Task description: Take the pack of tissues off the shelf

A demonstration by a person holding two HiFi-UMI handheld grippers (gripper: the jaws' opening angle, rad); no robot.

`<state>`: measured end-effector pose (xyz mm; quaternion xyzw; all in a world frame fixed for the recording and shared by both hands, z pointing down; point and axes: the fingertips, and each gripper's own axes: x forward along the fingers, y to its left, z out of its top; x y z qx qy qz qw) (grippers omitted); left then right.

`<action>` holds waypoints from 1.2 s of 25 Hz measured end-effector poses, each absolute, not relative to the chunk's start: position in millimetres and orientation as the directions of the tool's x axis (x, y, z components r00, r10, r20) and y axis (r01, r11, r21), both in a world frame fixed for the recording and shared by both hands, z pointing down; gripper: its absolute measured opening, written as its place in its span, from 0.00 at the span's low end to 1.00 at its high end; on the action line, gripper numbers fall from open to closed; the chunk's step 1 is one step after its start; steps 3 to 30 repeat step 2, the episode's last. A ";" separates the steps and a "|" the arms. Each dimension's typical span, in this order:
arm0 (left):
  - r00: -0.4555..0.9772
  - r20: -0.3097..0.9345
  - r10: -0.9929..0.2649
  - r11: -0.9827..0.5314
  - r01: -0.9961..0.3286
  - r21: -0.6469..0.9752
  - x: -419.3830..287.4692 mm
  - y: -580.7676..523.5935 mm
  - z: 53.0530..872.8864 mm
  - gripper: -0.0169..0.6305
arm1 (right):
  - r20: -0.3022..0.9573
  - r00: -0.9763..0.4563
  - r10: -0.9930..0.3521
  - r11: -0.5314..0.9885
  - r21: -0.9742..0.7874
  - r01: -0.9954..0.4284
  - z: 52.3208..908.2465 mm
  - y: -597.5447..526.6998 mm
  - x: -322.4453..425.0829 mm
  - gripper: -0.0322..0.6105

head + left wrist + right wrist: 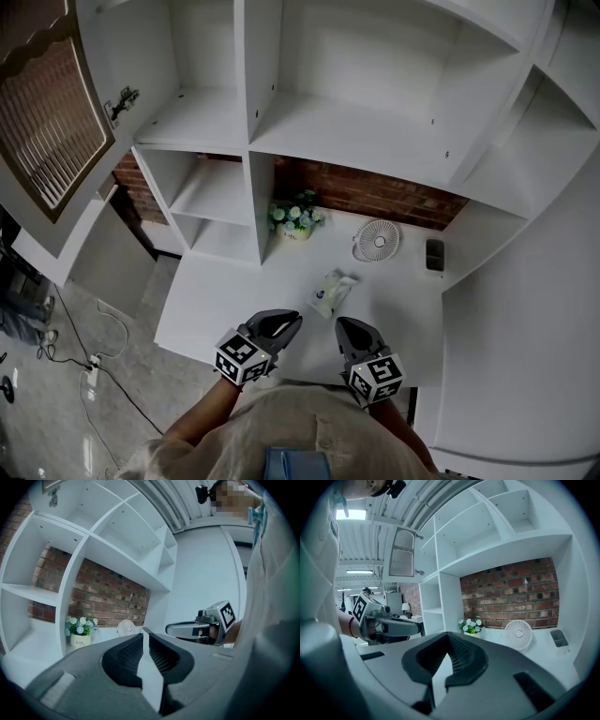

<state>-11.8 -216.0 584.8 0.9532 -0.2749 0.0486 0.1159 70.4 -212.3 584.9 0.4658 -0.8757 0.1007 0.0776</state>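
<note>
The pack of tissues (331, 292) lies on the white desk surface (234, 300), in front of the shelf unit and just ahead of both grippers. My left gripper (292, 320) hovers near the desk's front edge, to the left of the pack and slightly nearer me, its jaws shut and empty. On the other side my right gripper (346, 324) is also shut with nothing in it. In the left gripper view the jaws (143, 632) meet at their tips and the right gripper (187, 629) shows beside them. The right gripper view shows its shut jaws (449, 634); the pack is hidden there.
A pot of flowers (294, 217) stands at the back beside a shelf upright (262, 211). A small white fan (377, 240) and a dark holder (434, 254) stand along the brick wall. White shelves (347, 131) rise above. A cabinet door (47, 122) hangs open at left.
</note>
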 end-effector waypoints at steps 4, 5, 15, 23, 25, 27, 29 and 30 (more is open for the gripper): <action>0.844 0.160 -0.512 -0.822 -0.535 0.196 -11.4 -216.2 586.6 0.06 | 0.232 -0.555 -0.799 0.547 -0.105 -0.831 585.1 -212.1 70.4 0.07; 0.844 0.160 -0.512 -0.822 -0.535 0.196 -11.4 -216.2 586.6 0.06 | 0.232 -0.555 -0.799 0.547 -0.105 -0.831 585.1 -212.1 70.4 0.07; 0.844 0.160 -0.512 -0.822 -0.535 0.196 -11.4 -216.2 586.6 0.06 | 0.232 -0.555 -0.799 0.547 -0.105 -0.831 585.1 -212.1 70.4 0.07; 0.844 0.160 -0.512 -0.822 -0.535 0.196 -11.4 -216.2 586.6 0.06 | 0.232 -0.555 -0.799 0.547 -0.105 -0.831 585.1 -212.1 70.4 0.07; 0.844 0.160 -0.512 -0.822 -0.535 0.196 -11.4 -216.2 586.6 0.06 | 0.232 -0.555 -0.799 0.547 -0.105 -0.831 585.1 -212.1 70.4 0.07; 0.844 0.160 -0.512 -0.822 -0.535 0.196 -11.4 -216.2 586.6 0.06 | 0.232 -0.555 -0.799 0.547 -0.105 -0.831 585.1 -212.1 70.4 0.07; 0.844 0.160 -0.512 -0.822 -0.535 0.196 -11.4 -216.2 586.6 0.06 | 0.232 -0.555 -0.799 0.547 -0.105 -0.831 585.1 -212.1 70.4 0.07; 0.844 0.160 -0.512 -0.822 -0.535 0.196 -11.4 -216.2 586.6 0.06 | 0.232 -0.555 -0.799 0.547 -0.105 -0.831 585.1 -212.1 70.4 0.07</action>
